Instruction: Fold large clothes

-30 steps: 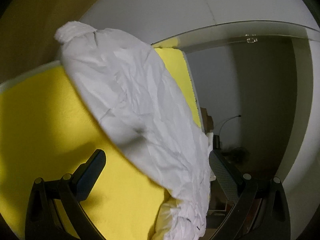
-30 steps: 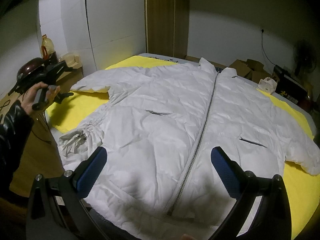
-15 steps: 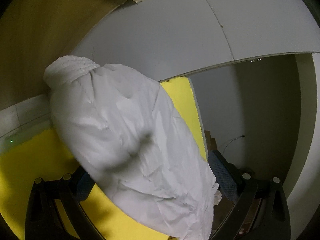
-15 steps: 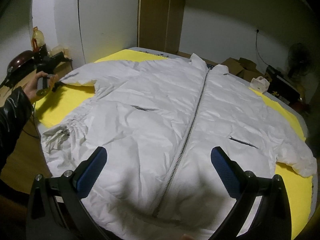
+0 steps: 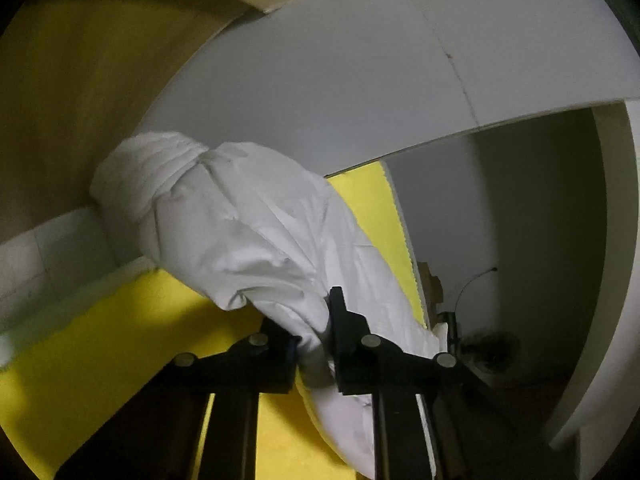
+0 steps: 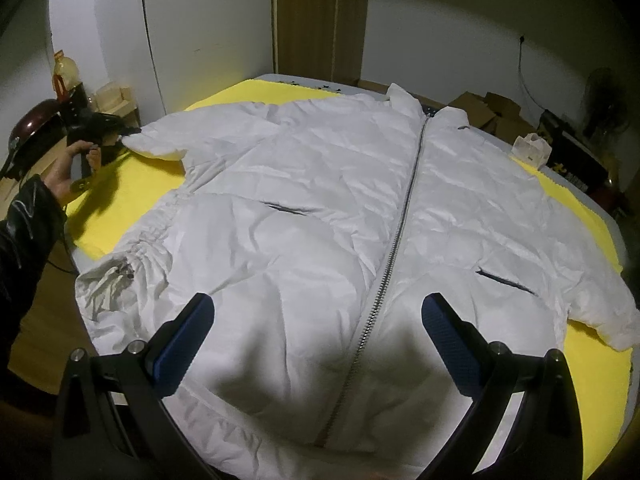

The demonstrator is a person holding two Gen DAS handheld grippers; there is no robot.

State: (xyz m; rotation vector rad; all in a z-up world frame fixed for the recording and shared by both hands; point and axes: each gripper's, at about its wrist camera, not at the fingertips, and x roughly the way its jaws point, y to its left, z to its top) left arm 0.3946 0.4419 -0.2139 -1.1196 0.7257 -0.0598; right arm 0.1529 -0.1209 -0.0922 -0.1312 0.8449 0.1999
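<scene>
White jacket (image 6: 320,208) sleeve (image 5: 248,240) at yellow sheet (image 6: 120,200) edge — left gripper (image 5: 314,344) closing on it

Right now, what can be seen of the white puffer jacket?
The white puffer jacket, crinkled and padded, lies front up and zipped shut, spread flat on the yellow cover. It has two slit pockets and a gathered hem. One sleeve is pinched between the closing fingers of the left gripper; the other lies outstretched.
</scene>
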